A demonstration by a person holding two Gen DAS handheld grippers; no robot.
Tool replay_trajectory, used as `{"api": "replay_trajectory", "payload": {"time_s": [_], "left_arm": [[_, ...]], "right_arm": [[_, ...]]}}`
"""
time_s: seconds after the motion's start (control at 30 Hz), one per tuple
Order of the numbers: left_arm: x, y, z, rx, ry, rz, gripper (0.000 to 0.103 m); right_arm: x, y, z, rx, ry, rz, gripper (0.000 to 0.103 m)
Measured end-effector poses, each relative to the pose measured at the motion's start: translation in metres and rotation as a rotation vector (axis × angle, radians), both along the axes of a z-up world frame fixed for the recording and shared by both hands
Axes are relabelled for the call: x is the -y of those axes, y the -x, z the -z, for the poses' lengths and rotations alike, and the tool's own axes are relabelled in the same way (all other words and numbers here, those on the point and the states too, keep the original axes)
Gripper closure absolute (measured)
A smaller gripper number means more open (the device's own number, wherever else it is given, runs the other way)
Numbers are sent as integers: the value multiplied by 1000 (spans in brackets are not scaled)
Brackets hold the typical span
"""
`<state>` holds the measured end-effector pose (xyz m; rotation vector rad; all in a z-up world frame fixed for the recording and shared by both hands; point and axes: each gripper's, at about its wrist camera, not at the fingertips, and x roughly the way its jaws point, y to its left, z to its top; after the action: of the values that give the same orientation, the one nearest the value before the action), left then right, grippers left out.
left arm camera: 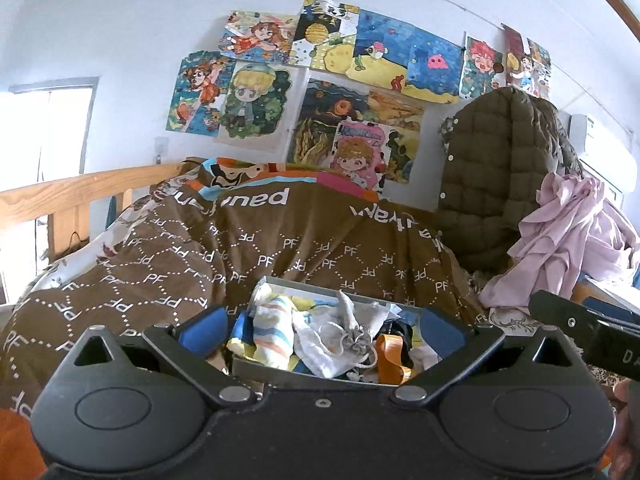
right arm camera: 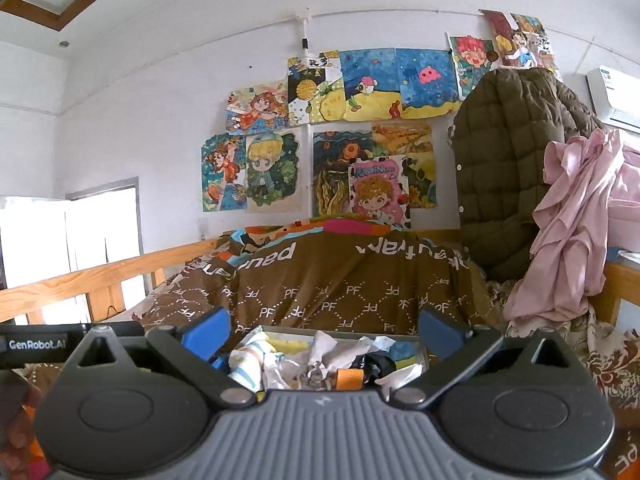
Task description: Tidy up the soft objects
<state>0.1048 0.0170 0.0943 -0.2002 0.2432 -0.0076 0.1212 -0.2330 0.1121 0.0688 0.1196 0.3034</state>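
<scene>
A grey box full of small soft items sits on the brown quilt right in front of both grippers. In it lie a striped sock, white cloths and an orange strap. My left gripper is open and empty, its blue pads on either side of the box. My right gripper is open and empty too, just above the same box, where the striped sock shows. The right gripper's body also shows in the left wrist view.
A brown quilted jacket and pink cloth hang at the right. A wooden bed rail runs along the left. Drawings cover the white wall behind. An air conditioner is at the far right.
</scene>
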Motion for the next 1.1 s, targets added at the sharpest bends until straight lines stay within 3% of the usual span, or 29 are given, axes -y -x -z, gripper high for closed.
{"api": "replay_trajectory", "payload": {"time_s": [0.33, 0.8, 1.1], "left_arm": [[-13, 28, 13, -24, -7, -66, 1], [-27, 62, 41, -78, -14, -271, 1], [-25, 82, 55, -133, -8, -250, 1]], "right_arm": [[-15, 32, 18, -20, 13, -17, 0], [-25, 79, 45, -108, 51, 69, 0], [-18, 100, 54, -174, 54, 109, 0]]}}
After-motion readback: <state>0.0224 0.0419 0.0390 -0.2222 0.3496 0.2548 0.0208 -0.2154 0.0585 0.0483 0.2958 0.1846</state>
